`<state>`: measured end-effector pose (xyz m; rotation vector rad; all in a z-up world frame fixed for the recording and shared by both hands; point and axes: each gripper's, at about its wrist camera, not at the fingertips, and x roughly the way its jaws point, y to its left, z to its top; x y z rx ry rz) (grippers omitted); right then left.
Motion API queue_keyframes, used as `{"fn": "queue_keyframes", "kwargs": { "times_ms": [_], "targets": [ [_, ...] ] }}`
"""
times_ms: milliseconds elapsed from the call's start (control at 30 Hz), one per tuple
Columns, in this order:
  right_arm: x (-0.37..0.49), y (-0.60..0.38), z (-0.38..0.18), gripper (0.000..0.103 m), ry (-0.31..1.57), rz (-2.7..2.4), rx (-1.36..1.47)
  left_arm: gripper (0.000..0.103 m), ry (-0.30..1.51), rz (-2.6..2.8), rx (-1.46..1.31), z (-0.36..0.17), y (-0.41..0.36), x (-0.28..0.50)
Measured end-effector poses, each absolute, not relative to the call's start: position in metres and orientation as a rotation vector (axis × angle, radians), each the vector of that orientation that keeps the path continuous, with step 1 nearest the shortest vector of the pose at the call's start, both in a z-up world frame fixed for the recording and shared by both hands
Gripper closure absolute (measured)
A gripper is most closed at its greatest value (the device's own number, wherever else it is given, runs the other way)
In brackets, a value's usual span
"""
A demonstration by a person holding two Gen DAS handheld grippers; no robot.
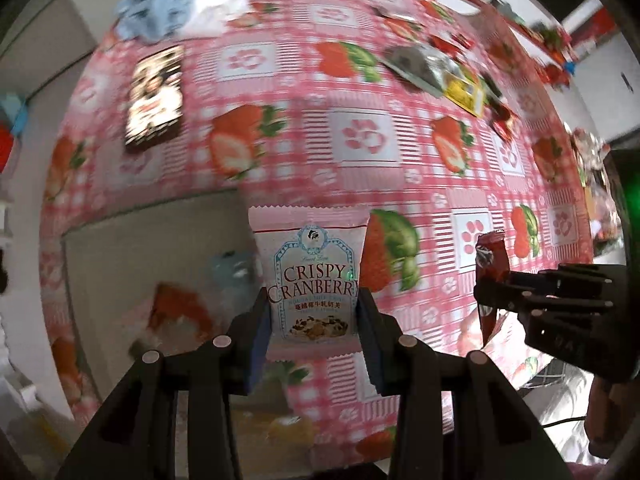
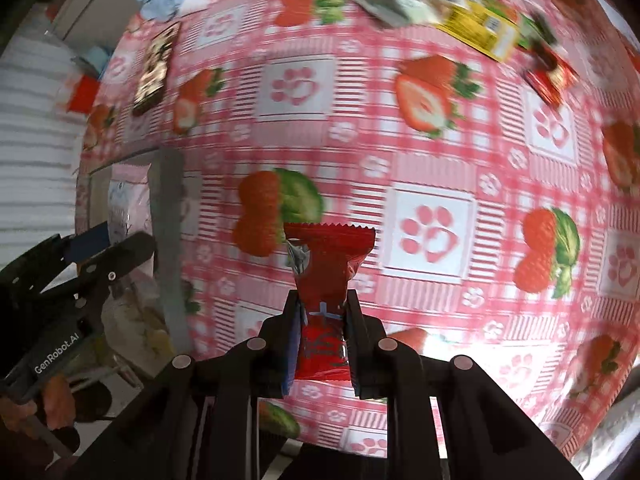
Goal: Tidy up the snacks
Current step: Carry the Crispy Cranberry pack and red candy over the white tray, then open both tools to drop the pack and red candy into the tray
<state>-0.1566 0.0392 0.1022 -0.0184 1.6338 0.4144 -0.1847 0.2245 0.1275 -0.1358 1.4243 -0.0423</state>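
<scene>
Left wrist view shows your left tool [image 1: 314, 312] pinching a pink cranberry snack packet [image 1: 312, 276] by its lower half, both pads pressed on its sides. Just to the left of this tool and below it there is a clear box [image 1: 160, 248] that already has some snacks inside, though they are blurred. Your right tool [image 2: 322, 322] is pinching a red snack packet [image 2: 326, 276] in the same way, with the packet standing up between the pads. This tool is to the right of the left one, over the tabletop [image 2: 400, 140] with the strawberry cloth.

I judge that the step now is to carry both packets to the box. Bring the left tool over the opening first, because it is nearer, and lower the packet before you spread the pads, so it lies flat. Keep the right tool a little apart, so the two do not knock together at the box wall. More loose packets [image 1: 432, 68] lie far ahead of the tools.
</scene>
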Motion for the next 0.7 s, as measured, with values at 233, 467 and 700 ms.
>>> {"fn": "queue_keyframes", "kwargs": {
  "times_ms": [233, 467, 700],
  "targets": [
    [-0.162, 0.085, 0.109, 0.081, 1.636, 0.498, -0.105, 0.059, 1.421, 0.045, -0.211, 0.129, 0.271, -0.224],
    [-0.174, 0.138, 0.109, 0.081, 1.638, 0.596, -0.199, 0.059, 1.437, 0.158, -0.288, 0.118, 0.313, -0.256],
    [-0.188, 0.19, 0.107, 0.081, 1.639, 0.689, -0.277, 0.059, 1.446, 0.212, -0.316, 0.108, 0.336, -0.273]
  ]
}}
